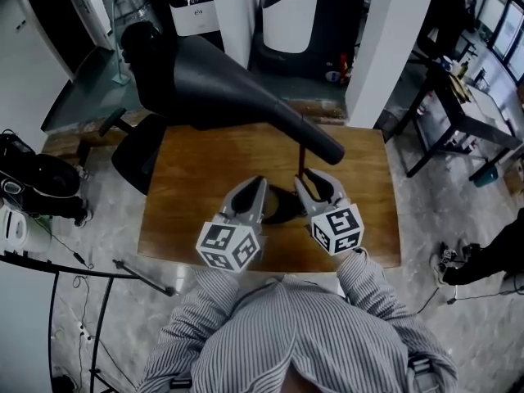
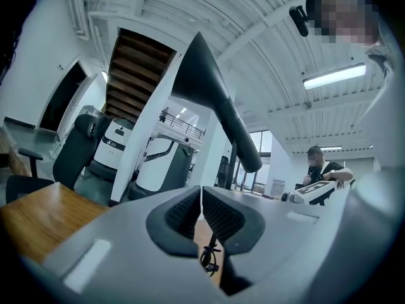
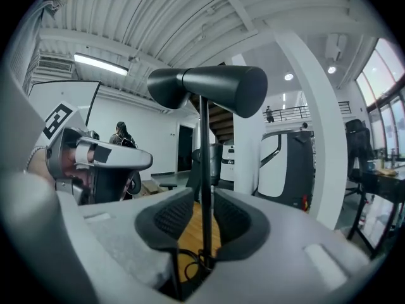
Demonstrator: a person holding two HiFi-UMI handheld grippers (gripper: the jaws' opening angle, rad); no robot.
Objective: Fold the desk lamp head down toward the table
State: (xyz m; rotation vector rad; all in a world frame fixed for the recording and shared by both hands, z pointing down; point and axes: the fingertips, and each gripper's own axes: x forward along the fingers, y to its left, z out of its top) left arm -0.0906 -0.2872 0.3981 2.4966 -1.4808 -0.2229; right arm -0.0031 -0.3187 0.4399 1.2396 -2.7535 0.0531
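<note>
The black cone-shaped desk lamp head (image 1: 229, 88) stands raised over the far part of the brown wooden table (image 1: 196, 187), on a thin dark stem (image 3: 204, 157). The left gripper (image 2: 201, 192) is clenched on nothing. The right gripper (image 3: 204, 198) is released, with the stem in its gap and apparently untouched. It would probably be best to steady the stem low down, then ease the head down slowly so the lamp does not tip.
</note>
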